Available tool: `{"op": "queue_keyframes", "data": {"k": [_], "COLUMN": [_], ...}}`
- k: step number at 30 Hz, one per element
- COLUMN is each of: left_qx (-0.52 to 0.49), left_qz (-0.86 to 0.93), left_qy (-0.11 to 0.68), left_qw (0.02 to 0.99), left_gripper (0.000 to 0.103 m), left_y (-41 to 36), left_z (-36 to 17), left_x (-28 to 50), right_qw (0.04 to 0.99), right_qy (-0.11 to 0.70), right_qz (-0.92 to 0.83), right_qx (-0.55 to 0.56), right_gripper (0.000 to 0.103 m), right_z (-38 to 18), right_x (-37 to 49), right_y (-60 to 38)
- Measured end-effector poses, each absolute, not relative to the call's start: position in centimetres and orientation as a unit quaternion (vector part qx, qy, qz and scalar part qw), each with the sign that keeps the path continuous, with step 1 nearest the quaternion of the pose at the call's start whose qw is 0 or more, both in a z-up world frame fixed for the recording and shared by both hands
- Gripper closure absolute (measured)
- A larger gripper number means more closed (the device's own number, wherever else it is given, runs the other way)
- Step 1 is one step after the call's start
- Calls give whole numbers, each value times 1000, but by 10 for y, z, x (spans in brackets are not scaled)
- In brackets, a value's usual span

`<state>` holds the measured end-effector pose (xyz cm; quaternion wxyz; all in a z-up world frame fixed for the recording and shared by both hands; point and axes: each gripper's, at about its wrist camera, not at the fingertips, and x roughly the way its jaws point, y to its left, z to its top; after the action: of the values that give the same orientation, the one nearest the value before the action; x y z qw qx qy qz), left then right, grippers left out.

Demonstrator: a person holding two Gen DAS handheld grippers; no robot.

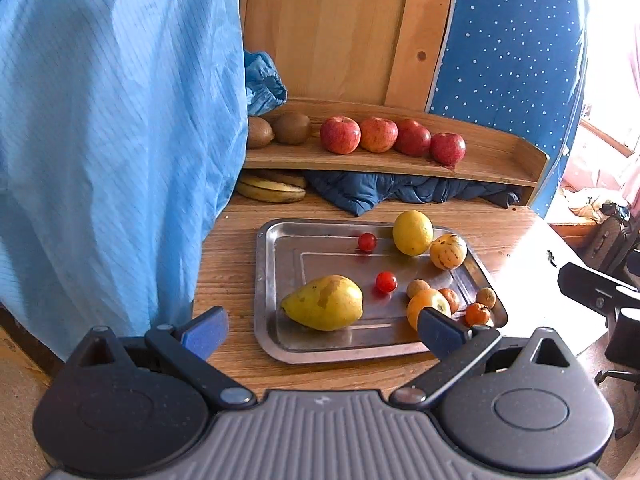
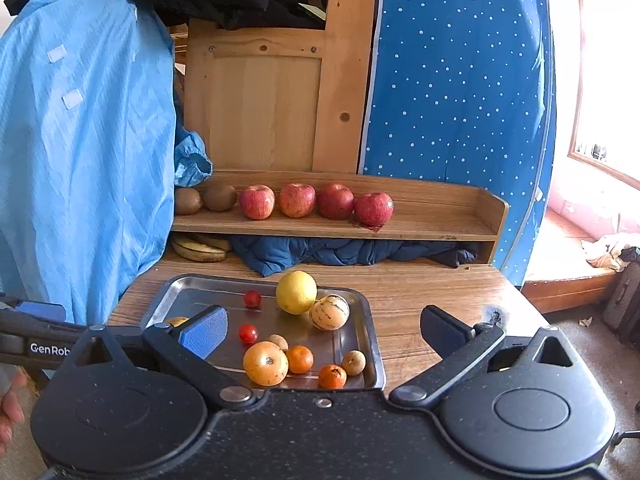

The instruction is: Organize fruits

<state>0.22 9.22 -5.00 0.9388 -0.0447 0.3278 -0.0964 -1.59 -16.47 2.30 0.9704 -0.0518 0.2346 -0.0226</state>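
A steel tray (image 1: 280, 280) (image 2: 168, 292) lies on the wooden table and carries a yellow pear (image 1: 324, 302), a lemon (image 1: 412, 232) (image 2: 296, 292), a striped pale melon (image 1: 448, 251) (image 2: 329, 312), two cherry tomatoes (image 1: 386, 282) (image 2: 248, 333), an orange persimmon (image 2: 265, 363), small tangerines (image 2: 300, 359) and brown longans (image 2: 354, 362). On the wooden shelf (image 1: 480, 160) (image 2: 440, 216) stand several red apples (image 1: 378, 134) (image 2: 297, 200) and two kiwis (image 1: 292, 128) (image 2: 219, 197). My left gripper (image 1: 320, 330) hangs open over the tray's near edge by the pear. My right gripper (image 2: 324, 330) is open above the tray's near right side.
Bananas (image 1: 272, 190) (image 2: 198, 248) and a dark blue quilted cloth (image 1: 400, 190) lie under the shelf. A light blue garment (image 1: 100, 140) hangs at the left. A blue dotted panel (image 2: 460, 80) and a wooden cabinet (image 2: 260, 100) stand behind. A hand (image 2: 10, 408) shows at lower left.
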Motion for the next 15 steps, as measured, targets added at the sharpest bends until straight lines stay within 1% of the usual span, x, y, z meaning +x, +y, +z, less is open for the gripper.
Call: {"op": "queue_keyframes", "data": {"k": [6, 11, 15], "left_qx": [-32, -39, -28], "left_qz": [-78, -68, -65], "left_qy": [313, 317, 317], "left_qw": [946, 945, 946], "left_gripper": [1, 1, 1], "left_y": [99, 100, 97], "left_z": [-48, -51, -54], "left_x": [-15, -28, -40], "right_qw": [972, 972, 973], "right_qy": [230, 236, 230], "right_qz": [-15, -5, 2], "right_qx": [-37, -18, -24], "right_gripper": [1, 1, 1], "right_z": [21, 15, 12], "right_x": [-29, -42, -53], "right_y": [-167, -174, -174]}}
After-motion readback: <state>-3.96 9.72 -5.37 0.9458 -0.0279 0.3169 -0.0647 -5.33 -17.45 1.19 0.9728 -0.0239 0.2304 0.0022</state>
